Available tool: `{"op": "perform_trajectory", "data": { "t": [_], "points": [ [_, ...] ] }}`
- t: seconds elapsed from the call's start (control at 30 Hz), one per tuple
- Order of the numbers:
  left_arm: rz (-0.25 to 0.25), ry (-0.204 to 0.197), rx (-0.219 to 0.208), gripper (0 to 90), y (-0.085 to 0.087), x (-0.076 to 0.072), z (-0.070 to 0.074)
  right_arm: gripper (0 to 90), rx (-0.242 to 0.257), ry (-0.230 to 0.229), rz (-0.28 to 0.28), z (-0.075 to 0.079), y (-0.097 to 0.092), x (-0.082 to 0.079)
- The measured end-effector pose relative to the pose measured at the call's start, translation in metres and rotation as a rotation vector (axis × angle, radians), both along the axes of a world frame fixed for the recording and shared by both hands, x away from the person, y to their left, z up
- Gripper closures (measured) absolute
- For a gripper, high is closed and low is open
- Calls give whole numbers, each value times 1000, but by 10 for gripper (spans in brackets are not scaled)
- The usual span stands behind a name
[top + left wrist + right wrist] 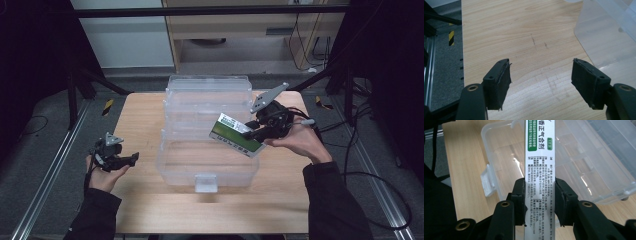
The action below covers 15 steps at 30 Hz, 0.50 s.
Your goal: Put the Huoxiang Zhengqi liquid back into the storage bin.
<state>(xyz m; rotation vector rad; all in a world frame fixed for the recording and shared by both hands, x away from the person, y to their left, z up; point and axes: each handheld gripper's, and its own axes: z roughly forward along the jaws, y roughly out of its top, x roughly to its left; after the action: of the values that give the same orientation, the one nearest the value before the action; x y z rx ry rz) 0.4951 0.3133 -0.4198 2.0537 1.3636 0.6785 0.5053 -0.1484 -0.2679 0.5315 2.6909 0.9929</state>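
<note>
Two black two-jaw grippers are over a light wooden table, one in each of the person's hands. The right gripper has its jaws closed partway onto a flat white and green printed cardboard box, its pads pressing on the box's two narrow sides. In the right gripper view the box runs straight up from between the pads, printed face toward the camera, with small black text and a green band near its top. In the high view the box is held tilted, above the open front tray of a clear plastic storage case and clear of the tray's floor. The case stands in the middle of the table, its lid raised at the back and a white latch at its front edge. The left gripper rests in the left hand near the table's left edge, well apart from the case. Its jaws stand wide apart with nothing between them, bare wood showing in the gap in the left gripper view.
</note>
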Motion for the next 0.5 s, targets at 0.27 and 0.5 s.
{"op": "perform_trajectory", "data": {
  "t": [0.27, 0.5],
  "points": [
    [3, -6, -6, 308, 2, -1, 2, 647, -46, 16, 74, -3, 7, 7],
    [4, -4, -7, 308, 2, 0, 1, 646, -74, 35, 136, -9, 12, 13]
  ]
}}
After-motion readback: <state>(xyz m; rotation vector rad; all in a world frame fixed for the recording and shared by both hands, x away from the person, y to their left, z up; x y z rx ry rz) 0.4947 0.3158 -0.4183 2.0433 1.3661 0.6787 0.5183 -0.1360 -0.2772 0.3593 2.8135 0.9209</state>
